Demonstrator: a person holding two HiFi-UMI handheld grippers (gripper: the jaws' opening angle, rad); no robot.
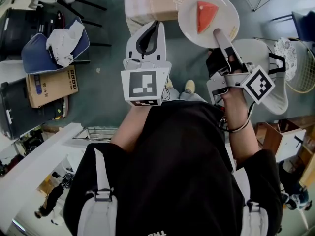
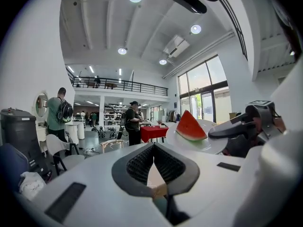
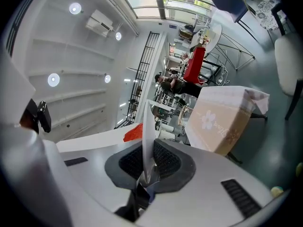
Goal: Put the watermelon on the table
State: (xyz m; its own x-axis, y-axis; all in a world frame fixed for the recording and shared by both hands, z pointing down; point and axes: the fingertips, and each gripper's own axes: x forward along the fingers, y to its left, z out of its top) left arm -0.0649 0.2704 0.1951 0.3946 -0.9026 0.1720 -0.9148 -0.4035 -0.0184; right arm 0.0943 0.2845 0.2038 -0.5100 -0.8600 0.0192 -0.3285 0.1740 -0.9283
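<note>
Head view: watermelon (image 1: 205, 15) slice lies on white plate (image 1: 191, 27), near the plate's centre. Right gripper (image 1: 219, 35) clamped on the plate's near rim; right gripper view shows that rim edge-on between the pads. Left gripper (image 1: 154, 29) just left of the plate, jaws together, nothing between them. Cloth-covered table (image 1: 147, 1) beyond the plate, its corner overlapped by the plate's left edge.

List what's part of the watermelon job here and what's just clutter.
In play:
- red watermelon wedge
- round white plate under it
- right gripper, fingers shut on the plate's rim
- beige cloth-covered table, the likely drop spot

Lying about:
- brown cardboard box
- blue seat with crumpled white cloth
- white chair
- left gripper, shut, empty
</note>
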